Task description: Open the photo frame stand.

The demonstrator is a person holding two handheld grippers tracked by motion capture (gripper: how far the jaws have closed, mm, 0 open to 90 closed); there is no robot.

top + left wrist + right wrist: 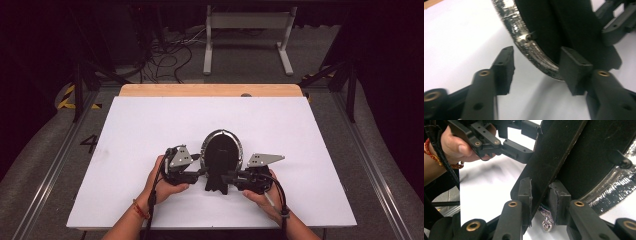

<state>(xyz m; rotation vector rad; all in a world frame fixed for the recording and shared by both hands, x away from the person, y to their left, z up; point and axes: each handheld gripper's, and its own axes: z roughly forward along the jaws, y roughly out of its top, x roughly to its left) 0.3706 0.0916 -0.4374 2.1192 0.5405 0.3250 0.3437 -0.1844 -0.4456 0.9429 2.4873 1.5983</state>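
Black strap (pixel 554 157) of the silver-rimmed oval case (pixel 220 150), at table centre, clenched by the right gripper (pixel 540 195) from 3 o'clock, left gripper (pixel 536 67) released at 9 o'clock; the pinch is best kept firm.

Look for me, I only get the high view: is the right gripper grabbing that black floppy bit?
Observer: The black flap sits between the jaws of the right gripper. I cannot confirm a firm pinch.
Operator: Anything shiny there?
Observer: A small silver pull dangles between those jaws.
Operator: And the left gripper?
Observer: The left gripper is open, its jaws either side of the sparkly silver rim.
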